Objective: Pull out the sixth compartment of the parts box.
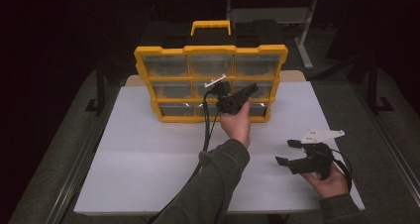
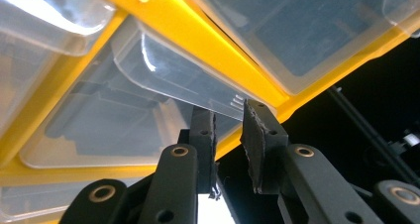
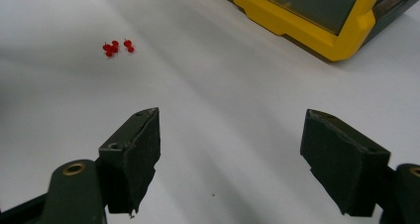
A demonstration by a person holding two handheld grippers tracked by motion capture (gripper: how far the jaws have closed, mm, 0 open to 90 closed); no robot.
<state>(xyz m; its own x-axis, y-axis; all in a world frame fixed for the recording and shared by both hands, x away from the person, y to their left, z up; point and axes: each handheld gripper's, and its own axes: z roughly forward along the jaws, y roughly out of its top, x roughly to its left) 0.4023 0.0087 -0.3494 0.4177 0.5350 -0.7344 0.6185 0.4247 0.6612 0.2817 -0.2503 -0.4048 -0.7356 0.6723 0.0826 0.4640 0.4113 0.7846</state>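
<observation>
Right gripper [image 1: 289, 152] sits idle near the front right of the white table [image 1: 148, 154], jaws spread wide, nothing between them. In the right gripper view it looks out over bare tabletop toward a small cluster of red push pins [image 3: 117, 46] lying loose, well apart from the cabinet.

Left gripper [image 1: 250, 91] is further out, up against the front of the yellow drawer cabinet [image 1: 210, 83], at the right end of the middle row. In the left gripper view its jaws are drawn in narrow around the lip of a clear plastic drawer [image 2: 148, 100]. One pad looks to be under the lip and one just past its edge; contact is hard to confirm from this angle, so I'd call it a likely pinch on the pull tab, not a sure one.

Status, as I read it:
- Reach to drawer: done.
- Grip on the tab: probably made.
- Drawer pull: barely started, if at all. The drawer looks seated or only slightly out.
- Pins: untouched on the table. If they're headed for the drawer, that whole pick and drop is left, and the right gripper is placed for it.
</observation>
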